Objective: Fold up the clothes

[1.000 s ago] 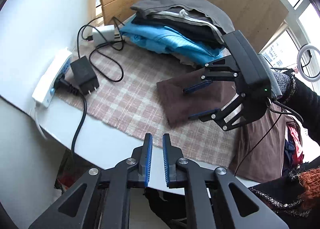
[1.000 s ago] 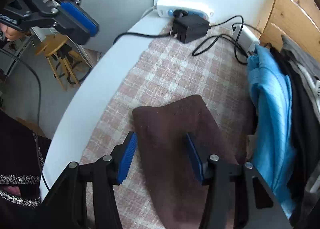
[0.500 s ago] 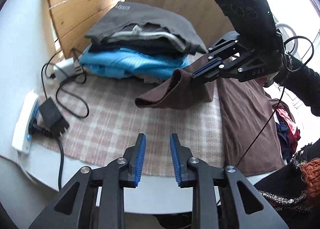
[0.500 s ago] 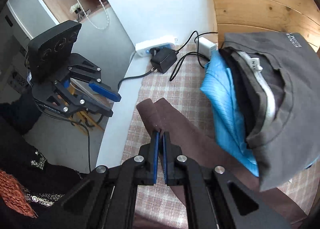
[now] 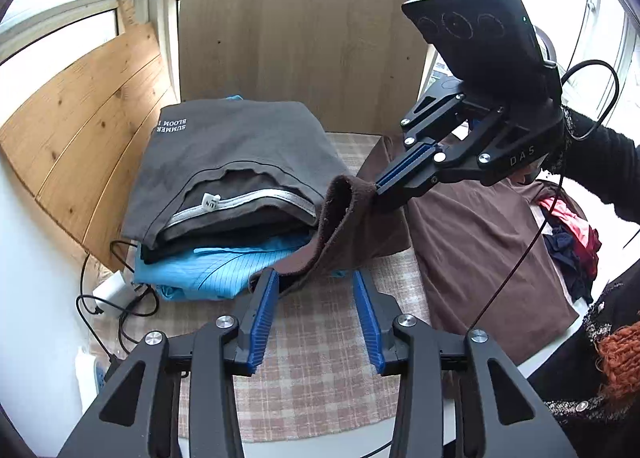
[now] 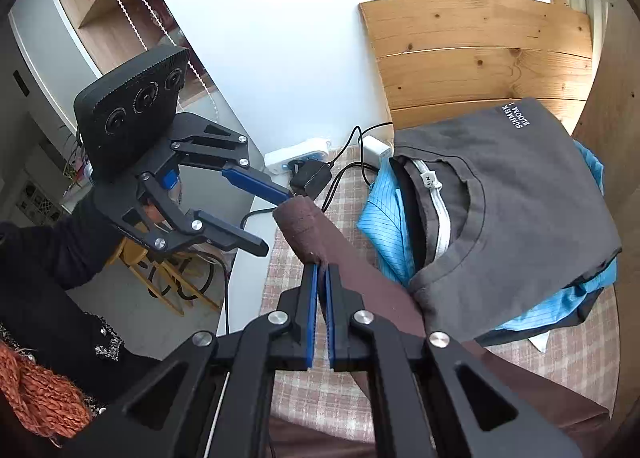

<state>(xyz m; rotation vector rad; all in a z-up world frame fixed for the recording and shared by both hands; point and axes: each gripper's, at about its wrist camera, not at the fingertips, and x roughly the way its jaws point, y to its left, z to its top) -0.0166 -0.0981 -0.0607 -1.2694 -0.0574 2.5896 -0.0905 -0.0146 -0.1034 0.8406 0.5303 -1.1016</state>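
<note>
Hanging from the right hand-held gripper (image 6: 322, 270): brown garment (image 6: 316, 230).

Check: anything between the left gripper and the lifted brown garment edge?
Nothing visible. The left gripper is opening, its pads just short of the hanging edge of the brown garment, which the right gripper holds pinched. Only plaid cloth lies below the gap; the folded stack sits off to the side.

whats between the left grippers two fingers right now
In the left wrist view, the hanging end of the brown garment dips between the opening left gripper fingers, unpinched; the right gripper holds it up.
</note>
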